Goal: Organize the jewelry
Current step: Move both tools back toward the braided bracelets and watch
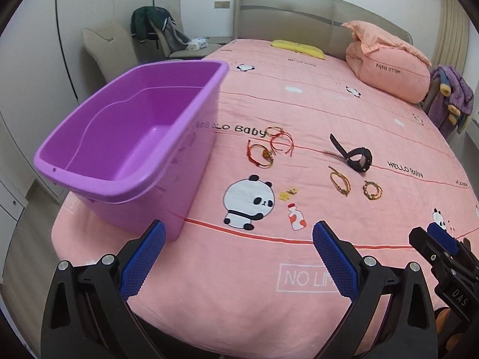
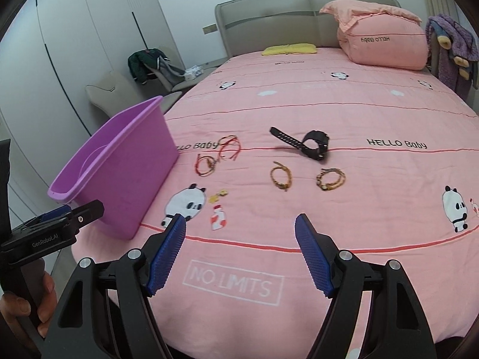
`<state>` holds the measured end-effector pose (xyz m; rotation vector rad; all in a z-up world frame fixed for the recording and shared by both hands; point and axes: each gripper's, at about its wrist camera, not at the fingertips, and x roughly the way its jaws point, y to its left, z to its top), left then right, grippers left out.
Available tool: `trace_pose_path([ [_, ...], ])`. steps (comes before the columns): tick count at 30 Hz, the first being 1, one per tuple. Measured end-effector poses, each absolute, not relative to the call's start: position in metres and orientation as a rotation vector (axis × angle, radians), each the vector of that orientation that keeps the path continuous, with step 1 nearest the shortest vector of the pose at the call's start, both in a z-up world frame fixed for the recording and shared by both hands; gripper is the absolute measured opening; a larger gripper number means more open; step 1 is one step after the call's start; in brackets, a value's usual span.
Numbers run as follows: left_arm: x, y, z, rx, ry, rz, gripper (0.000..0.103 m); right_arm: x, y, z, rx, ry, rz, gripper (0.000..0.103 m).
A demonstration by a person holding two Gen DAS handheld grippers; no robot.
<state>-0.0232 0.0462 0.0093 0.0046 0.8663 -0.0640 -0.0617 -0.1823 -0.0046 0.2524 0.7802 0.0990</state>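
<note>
Both tongs (image 1: 238, 254) (image 2: 239, 249) released, empty | bracelets (image 2: 281, 175) well ahead | bin (image 1: 128, 146) left

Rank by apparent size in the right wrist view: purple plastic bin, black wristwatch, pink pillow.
1. Purple plastic bin, though nearness enlarges it.
2. Pink pillow, far away.
3. Black wristwatch, clearly smallest.

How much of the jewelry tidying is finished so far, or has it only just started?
It looks barely begun. The purple bin shows nothing inside. Nothing is in hand: the left gripper and right gripper are both open with nothing between their fingers. All of it is left on the pink bedspread: the red string bracelets, the black watch and two braided bracelets.
</note>
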Motion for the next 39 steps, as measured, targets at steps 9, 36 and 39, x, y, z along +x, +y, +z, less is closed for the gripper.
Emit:
trace_pose_path([
  [9,0.013,0.018,-0.024,0.031,0.905,-0.064,0.097,-0.034,-0.203,-0.033,0.271,0.812,0.067,0.072],
  [36,0.122,-0.035,-0.151,0.075,1.049,-0.016,0.097,0.113,-0.211,-0.135,0.179,0.947,0.125,0.072],
  [39,0.126,-0.037,-0.157,0.080,1.041,-0.014,0.097,0.120,-0.212,-0.141,0.179,0.959,0.119,0.072],
])
